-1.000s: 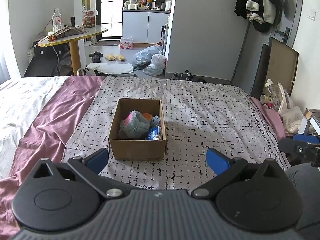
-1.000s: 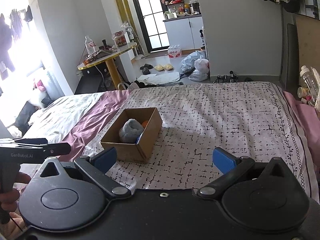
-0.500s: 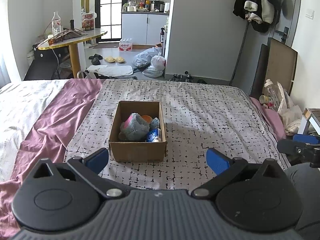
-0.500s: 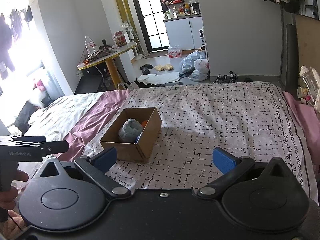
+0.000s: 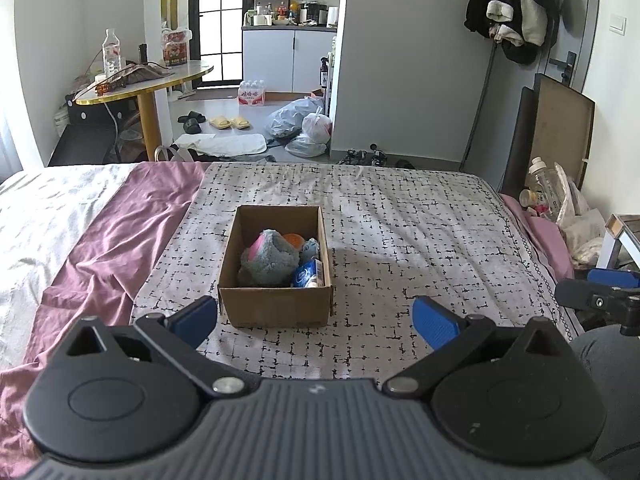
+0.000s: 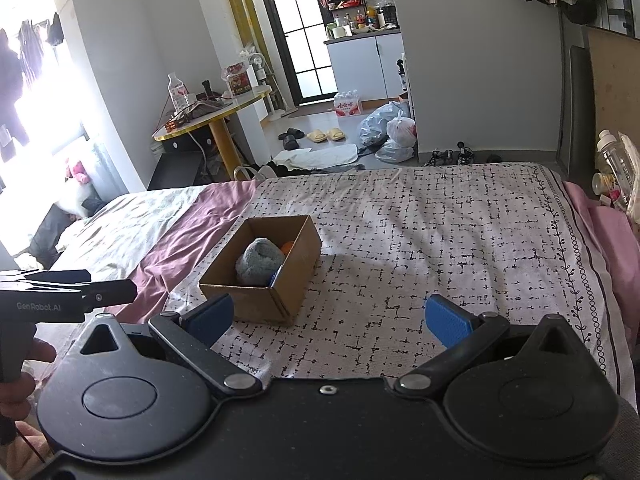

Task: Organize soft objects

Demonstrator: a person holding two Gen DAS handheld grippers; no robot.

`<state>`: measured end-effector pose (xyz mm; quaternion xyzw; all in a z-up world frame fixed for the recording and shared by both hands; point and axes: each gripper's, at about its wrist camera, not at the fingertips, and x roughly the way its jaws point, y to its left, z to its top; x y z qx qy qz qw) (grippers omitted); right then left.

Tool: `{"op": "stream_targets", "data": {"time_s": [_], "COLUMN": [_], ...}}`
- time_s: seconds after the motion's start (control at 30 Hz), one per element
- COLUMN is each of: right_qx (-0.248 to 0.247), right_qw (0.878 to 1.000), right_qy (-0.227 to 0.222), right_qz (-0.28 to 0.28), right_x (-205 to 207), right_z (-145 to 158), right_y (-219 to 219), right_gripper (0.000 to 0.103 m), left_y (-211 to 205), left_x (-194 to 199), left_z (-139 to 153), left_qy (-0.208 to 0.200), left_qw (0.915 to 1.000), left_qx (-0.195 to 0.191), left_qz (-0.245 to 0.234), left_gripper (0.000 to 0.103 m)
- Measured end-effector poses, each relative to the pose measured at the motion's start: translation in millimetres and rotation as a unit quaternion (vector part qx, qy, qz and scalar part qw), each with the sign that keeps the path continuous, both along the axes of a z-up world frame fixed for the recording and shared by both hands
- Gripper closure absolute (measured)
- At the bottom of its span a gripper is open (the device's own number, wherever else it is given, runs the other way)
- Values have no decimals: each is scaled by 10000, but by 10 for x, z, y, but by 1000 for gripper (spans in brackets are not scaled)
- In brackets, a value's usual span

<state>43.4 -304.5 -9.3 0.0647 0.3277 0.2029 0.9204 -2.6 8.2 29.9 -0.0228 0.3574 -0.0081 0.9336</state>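
1. Left wrist view: our left gripper (image 5: 314,316) hangs spread wide and empty. At 12 o'clock from it sits the cardboard box (image 5: 275,308) on the patterned bedspread (image 5: 420,240). Inside lie a grey plush toy (image 5: 270,258), an orange ball (image 5: 294,239) and a blue packet (image 5: 306,274) at the box's 4 o'clock corner. We judge the plush light and squashy; a pinch across its bulging top would hold.

2. Right wrist view: our right gripper (image 6: 330,314) is likewise spread, holding nothing. The box (image 6: 260,300) lies at 11 o'clock, the plush (image 6: 258,260) peeking above its rim. No loose soft things show on the bed.
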Motion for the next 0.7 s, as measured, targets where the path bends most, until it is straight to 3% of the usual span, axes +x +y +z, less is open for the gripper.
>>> {"op": "stream_targets", "data": {"time_s": [0.7], "right_qx": [-60], "right_qw": [9999], "right_qy": [-107], "right_qz": [-26], "right_x": [-101], "right_z": [27], "right_y": [79], "right_gripper": [0], "left_y": [61], "left_x": [-76], "left_z": [27], "left_qy": [-134], "left_qw": [9998], "left_qx": [-156], "left_qz": [-3], "left_gripper": [0]}}
